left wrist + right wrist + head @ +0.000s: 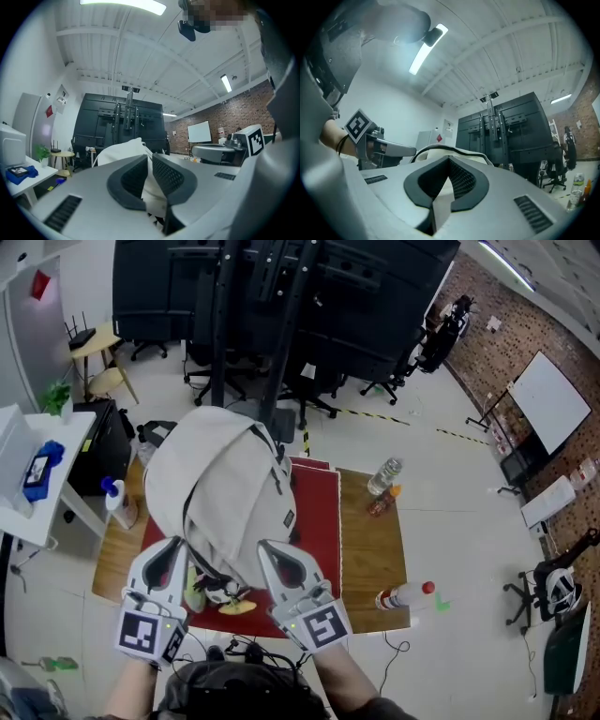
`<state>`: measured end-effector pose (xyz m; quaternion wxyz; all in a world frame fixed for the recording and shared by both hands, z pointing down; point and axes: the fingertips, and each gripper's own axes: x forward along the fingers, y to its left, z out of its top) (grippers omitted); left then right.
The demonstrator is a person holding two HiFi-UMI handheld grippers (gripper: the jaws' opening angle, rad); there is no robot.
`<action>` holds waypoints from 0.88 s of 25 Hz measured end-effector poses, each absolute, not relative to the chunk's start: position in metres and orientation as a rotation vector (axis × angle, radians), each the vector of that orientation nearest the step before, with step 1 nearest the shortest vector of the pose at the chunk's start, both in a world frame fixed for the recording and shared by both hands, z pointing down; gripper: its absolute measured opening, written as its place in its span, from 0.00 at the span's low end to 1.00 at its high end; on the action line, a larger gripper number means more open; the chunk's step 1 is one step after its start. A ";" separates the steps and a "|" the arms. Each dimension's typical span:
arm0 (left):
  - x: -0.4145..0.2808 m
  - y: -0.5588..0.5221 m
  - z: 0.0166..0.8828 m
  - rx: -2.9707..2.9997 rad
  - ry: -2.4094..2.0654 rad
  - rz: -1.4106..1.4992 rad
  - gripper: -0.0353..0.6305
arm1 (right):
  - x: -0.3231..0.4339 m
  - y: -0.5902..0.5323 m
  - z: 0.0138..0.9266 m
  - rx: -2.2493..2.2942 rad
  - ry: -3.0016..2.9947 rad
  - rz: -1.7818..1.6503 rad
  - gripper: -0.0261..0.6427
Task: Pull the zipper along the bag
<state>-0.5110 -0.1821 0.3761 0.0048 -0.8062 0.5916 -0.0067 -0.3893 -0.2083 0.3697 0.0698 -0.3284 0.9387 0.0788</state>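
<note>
Right now the white bag [230,493] stands humped on the red mat [319,521] over the wooden table [370,554], with its near lower edge toward you. Your left gripper [176,545] bites that edge at its left end. In the left gripper view the pads [168,176] sit almost together with white fabric pressed between them. Your right gripper [266,547] meets the same edge further right, fingertips closed tip to tip and the bag just beyond them. Whether anything thin is caught there, cannot tell. The dark zipper [187,521] curves up the bag's left side, just above your left fingers.
</note>
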 end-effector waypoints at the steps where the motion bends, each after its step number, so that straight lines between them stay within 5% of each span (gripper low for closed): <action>1: -0.511 -0.181 0.378 -2.528 1.856 -0.021 0.15 | -0.392 -0.207 0.371 -0.990 2.833 0.243 0.04; 22: -0.510 -0.177 0.389 -2.564 1.877 0.009 0.15 | -0.397 -0.194 0.405 -0.986 2.951 0.165 0.04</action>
